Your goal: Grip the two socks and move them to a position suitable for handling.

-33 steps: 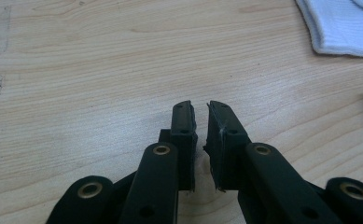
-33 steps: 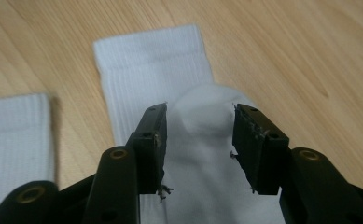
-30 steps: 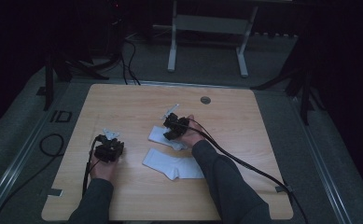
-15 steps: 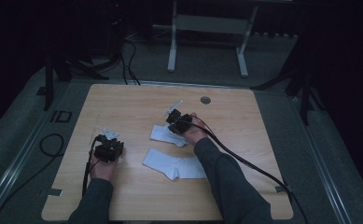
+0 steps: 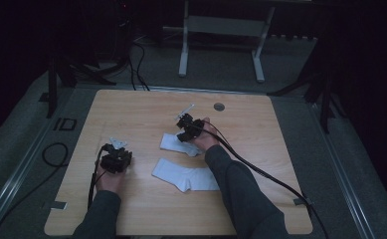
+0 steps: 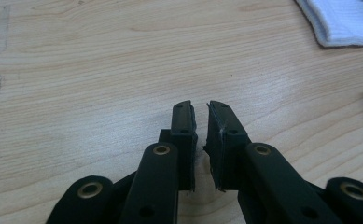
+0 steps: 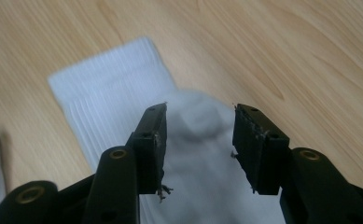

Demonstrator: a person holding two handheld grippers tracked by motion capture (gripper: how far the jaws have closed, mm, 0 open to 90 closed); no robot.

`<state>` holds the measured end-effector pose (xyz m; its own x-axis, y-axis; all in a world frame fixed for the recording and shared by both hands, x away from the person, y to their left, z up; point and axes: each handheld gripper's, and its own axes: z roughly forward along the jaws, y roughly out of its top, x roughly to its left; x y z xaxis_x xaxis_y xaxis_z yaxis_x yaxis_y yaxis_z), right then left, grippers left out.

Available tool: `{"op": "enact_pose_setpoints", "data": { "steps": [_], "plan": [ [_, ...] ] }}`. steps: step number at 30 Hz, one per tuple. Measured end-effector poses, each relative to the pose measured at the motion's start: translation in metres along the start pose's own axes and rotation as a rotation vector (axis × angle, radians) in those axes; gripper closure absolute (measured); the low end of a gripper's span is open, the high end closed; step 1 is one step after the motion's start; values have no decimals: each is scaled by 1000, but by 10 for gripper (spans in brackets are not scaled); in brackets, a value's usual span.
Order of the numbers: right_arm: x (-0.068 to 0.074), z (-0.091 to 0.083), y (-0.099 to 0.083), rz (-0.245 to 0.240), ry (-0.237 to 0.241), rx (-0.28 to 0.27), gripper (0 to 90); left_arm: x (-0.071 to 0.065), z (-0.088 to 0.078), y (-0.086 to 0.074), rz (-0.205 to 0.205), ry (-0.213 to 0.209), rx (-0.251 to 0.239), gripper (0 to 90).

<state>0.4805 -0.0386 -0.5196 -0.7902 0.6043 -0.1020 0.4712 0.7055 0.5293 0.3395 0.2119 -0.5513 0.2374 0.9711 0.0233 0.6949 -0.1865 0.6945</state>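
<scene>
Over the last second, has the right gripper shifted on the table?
Yes. The right gripper has edged right along the farther white sock, closer to the round grey grommet in the wooden table.

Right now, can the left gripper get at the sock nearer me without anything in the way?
Probably yes. The left gripper sits on bare wood, and the near sock lies flat just to its right with nothing between them. Its jaws are nearly shut, so they would need to open first.

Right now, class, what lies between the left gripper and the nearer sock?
Bare table wood lies between the left gripper and the nearer sock, seen in the high view.
</scene>
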Motion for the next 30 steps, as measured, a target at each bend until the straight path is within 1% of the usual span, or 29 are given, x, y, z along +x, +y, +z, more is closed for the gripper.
{"op": "enact_pose_setpoints", "data": {
  "steps": [3,5,6,7,10,12,13,15,16,18,20,21,22,23,26,28,30],
  "plan": [
    [3,2,7,22,14,-30,529,-1,-1,0,7,4,-1,809],
    [5,7,11,9,2,-9,527,-1,-1,0,4,2,-5,809],
    [6,11,12,0,-13,12,532,-1,-2,0,6,3,-5,809],
    [5,14,11,0,-22,25,559,0,-2,0,6,3,-6,809],
    [2,17,8,33,-31,34,785,1,-2,-1,1,4,-5,809],
    [3,15,7,25,-43,19,852,2,-1,-1,3,5,-4,809],
    [3,13,7,18,-41,16,872,1,-1,0,3,6,-3,809],
    [4,11,7,9,-37,13,879,1,-1,0,3,5,-3,809],
    [4,9,8,0,-38,9,881,0,-2,0,5,5,-2,809],
    [4,-3,9,-21,-33,-11,885,0,-2,0,4,7,-3,810],
    [2,-12,8,-25,-28,-25,887,0,-1,0,2,8,-2,809],
    [2,-12,8,-25,-28,-25,887,0,-1,0,2,8,-2,810],
    [1,-17,7,-27,-30,-31,887,1,-1,0,3,8,-2,810],
    [-2,-26,6,-33,-33,-36,888,1,-2,0,3,8,-3,810],
    [-10,-41,0,-45,-37,-44,887,2,-2,-1,-1,10,-5,810],
    [-16,-50,-8,-36,-40,-48,887,2,-1,-1,-4,10,-4,810],
    [-23,-57,-17,-18,-41,-53,887,1,-1,-1,2,9,-1,810]
  ]
}}
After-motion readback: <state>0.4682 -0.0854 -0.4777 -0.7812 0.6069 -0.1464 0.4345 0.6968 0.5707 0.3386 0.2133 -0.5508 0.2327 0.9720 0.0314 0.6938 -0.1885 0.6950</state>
